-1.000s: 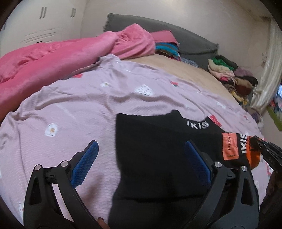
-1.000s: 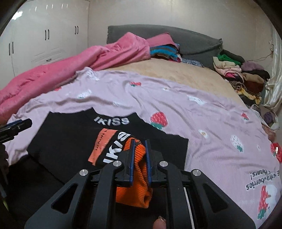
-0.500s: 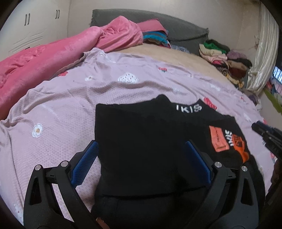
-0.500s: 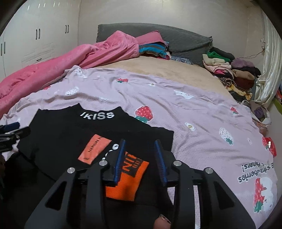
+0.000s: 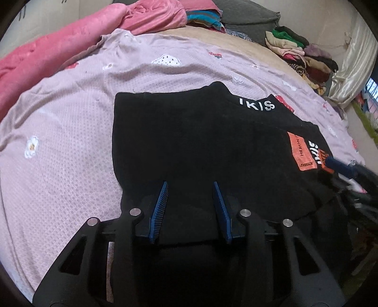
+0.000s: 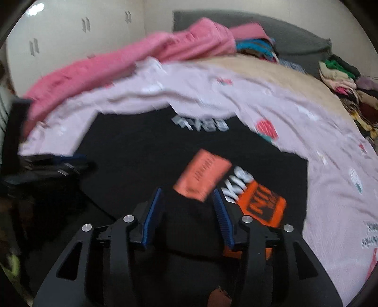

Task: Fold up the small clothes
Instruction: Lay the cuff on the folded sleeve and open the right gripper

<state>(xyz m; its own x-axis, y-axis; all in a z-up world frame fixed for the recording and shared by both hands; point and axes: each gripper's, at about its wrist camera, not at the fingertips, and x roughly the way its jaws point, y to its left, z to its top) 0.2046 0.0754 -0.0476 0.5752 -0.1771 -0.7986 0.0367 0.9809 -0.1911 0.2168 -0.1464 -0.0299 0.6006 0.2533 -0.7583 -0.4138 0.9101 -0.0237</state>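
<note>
A black knitted top [image 5: 200, 146] with white lettering at the collar and orange patches lies spread flat on a lilac waffle-textured bedsheet printed with strawberries and flowers [image 5: 70, 146], and everything else is placed against that garment. The left gripper [image 5: 191, 189], with black arms and blue ribbed pads, sits over the top's near hem, its jaws partly apart with black fabric showing between them but nothing pinched. The right gripper [image 6: 187, 194] hovers over the near edge on the side with the orange rectangular label [image 6: 203, 176] and the orange printed cuff [image 6: 262, 205]; its jaws are likewise partly apart and grip nothing, though that view is smeared by motion. From the left wrist view the right gripper's blue tip [image 5: 340, 166] appears just beside the orange patches at the top's far right. Beyond the top's collar, across the sheet, a pink fleece blanket [image 5: 70, 44] lies bunched in front of a grey headboard [image 5: 248, 16], and to the right of the collar, well apart, sits a stack of folded clothes in mixed colours [image 5: 302, 54].
</note>
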